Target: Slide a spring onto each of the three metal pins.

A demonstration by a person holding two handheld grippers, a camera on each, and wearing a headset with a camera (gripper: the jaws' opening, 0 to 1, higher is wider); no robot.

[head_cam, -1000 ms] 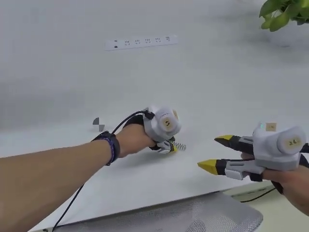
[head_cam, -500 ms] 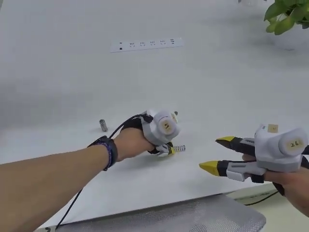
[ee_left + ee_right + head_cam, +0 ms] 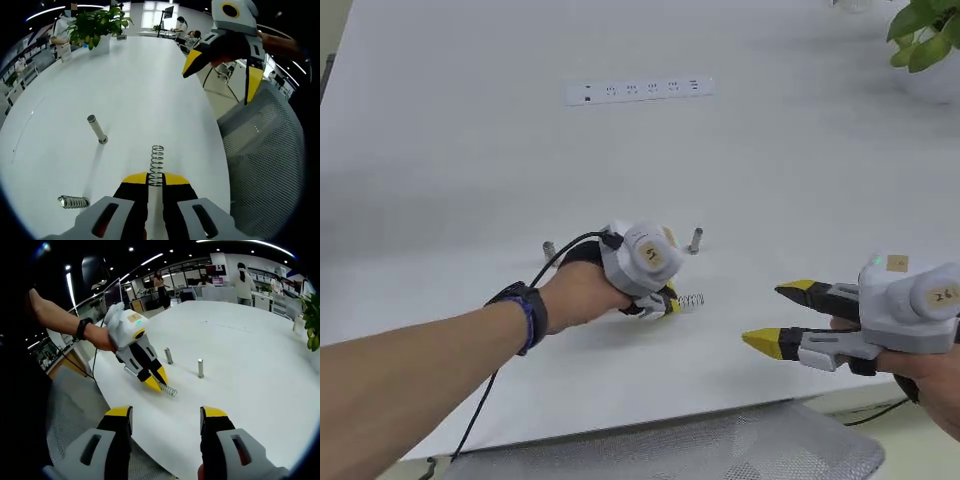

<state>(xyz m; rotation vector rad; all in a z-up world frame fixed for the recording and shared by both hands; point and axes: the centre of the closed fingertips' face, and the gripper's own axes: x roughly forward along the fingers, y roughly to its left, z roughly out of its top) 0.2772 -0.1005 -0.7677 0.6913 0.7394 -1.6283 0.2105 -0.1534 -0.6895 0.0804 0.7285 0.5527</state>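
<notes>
Well, the white tabletop (image 3: 470, 160) takes up most of the room here, with a grey mesh chair (image 3: 720, 445) tucked under its near edge and a leafy plant (image 3: 925, 35) at the far right corner. A white power strip (image 3: 640, 90) lies flat on the far side; its markings are too small to read.

The right hand-held gripper (image 3: 765, 315) hangs off the near edge, its yellow-tipped jaws spread wide with nothing between them. A round sticker on its body carries figures I cannot make out. The left hand-held gripper (image 3: 670, 300) sits low over the tabletop, jaws pressed together on the near end of a spring (image 3: 690, 299), which juts straight out past the tips.

Just beyond it a bare metal pin (image 3: 696, 239) stands upright. To the left, behind the wrist, a second pin (image 3: 549, 249) wears a spring around it.
</notes>
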